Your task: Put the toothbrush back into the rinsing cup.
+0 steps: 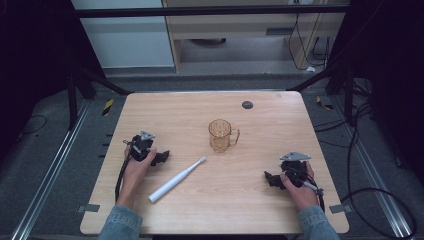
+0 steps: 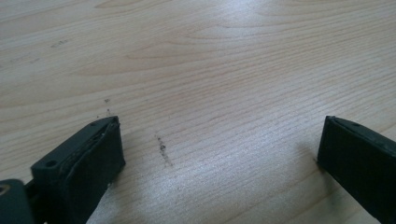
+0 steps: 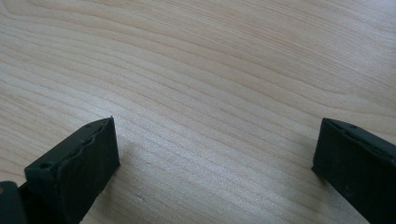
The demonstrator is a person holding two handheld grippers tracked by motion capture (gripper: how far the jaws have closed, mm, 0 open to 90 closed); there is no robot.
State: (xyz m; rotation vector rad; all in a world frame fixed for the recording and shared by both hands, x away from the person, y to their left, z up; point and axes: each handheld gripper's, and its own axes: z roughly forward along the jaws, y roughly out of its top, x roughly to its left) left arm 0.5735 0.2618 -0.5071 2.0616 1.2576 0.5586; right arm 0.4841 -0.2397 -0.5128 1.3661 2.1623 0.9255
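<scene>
A clear amber mug [image 1: 220,135] with its handle to the right stands upright in the middle of the wooden table [image 1: 190,107]. A white electric toothbrush [image 1: 177,179] lies diagonally in front of it, head toward the mug. My left gripper [image 1: 162,157] rests on the table at the left, just left of the toothbrush, apart from it. In the left gripper view it [image 2: 219,144] is open over bare wood. My right gripper [image 1: 271,178] rests near the front right; the right gripper view shows it [image 3: 215,144] open with nothing between the jaws.
A small dark round disc [image 1: 247,104] sits near the table's far edge. Black cables [image 1: 372,192] trail on the floor to the right. Metal frame legs [image 1: 75,95] stand beside the table at the far corners.
</scene>
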